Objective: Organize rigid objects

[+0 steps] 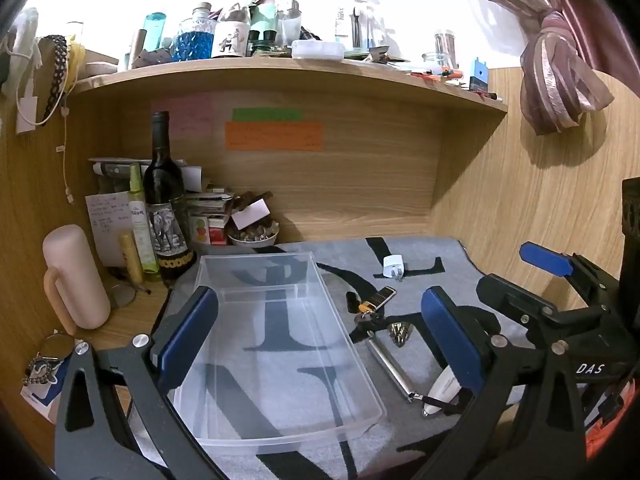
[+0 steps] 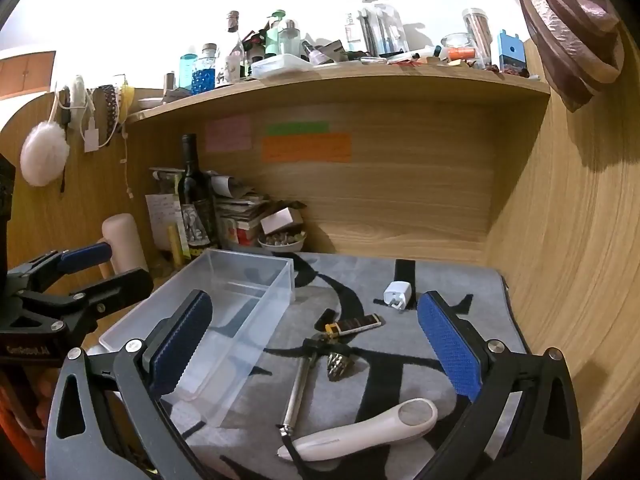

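A clear plastic bin (image 1: 360,412) (image 2: 280,272) lies empty on a grey mat with black letters. Right of it lie a white plug adapter (image 1: 393,267) (image 2: 397,295), a dark lighter-like piece with keys (image 1: 374,304) (image 2: 354,325), a metal rod (image 1: 390,368) (image 2: 295,394), a small metal cone (image 1: 401,332) (image 2: 338,364) and a white handheld device (image 1: 440,394) (image 2: 360,434). My left gripper (image 1: 324,344) is open over the bin. My right gripper (image 2: 316,346) is open above the small items, and shows in the left wrist view (image 1: 484,276).
A wine bottle (image 1: 164,196), a pink mug (image 1: 74,280), a bowl of small items (image 1: 254,236) and stacked papers crowd the back left corner. A wooden shelf (image 1: 280,76) loaded with bottles overhangs. A wooden wall (image 2: 560,240) closes the right side.
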The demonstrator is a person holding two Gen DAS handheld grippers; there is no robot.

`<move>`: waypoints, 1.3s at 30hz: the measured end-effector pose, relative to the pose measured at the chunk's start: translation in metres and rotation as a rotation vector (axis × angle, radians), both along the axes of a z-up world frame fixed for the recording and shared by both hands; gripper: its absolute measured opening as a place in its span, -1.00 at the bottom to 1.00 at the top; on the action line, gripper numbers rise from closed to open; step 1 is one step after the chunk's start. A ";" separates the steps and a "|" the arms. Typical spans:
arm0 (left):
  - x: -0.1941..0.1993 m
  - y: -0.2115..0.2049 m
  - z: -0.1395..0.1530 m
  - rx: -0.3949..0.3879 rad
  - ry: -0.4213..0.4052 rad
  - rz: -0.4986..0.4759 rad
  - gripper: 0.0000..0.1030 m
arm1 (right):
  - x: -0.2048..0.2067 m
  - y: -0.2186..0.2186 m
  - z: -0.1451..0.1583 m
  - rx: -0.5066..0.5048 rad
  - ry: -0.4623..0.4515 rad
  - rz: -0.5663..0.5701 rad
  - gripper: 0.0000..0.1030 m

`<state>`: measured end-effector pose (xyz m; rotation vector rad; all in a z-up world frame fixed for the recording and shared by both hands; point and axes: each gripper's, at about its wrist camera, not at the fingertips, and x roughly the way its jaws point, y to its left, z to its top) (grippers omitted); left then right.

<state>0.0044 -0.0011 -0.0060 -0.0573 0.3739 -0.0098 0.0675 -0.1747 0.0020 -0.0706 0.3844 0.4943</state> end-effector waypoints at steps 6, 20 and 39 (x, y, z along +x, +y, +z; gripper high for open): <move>0.000 0.000 0.000 0.006 -0.007 0.003 1.00 | 0.000 0.001 0.000 -0.002 0.001 0.000 0.99; 0.002 0.002 0.000 -0.001 0.005 -0.006 1.00 | 0.001 0.002 0.000 0.000 0.000 0.000 0.99; 0.006 0.002 -0.003 0.002 0.011 -0.004 1.00 | 0.002 0.003 -0.001 0.001 0.002 0.003 0.99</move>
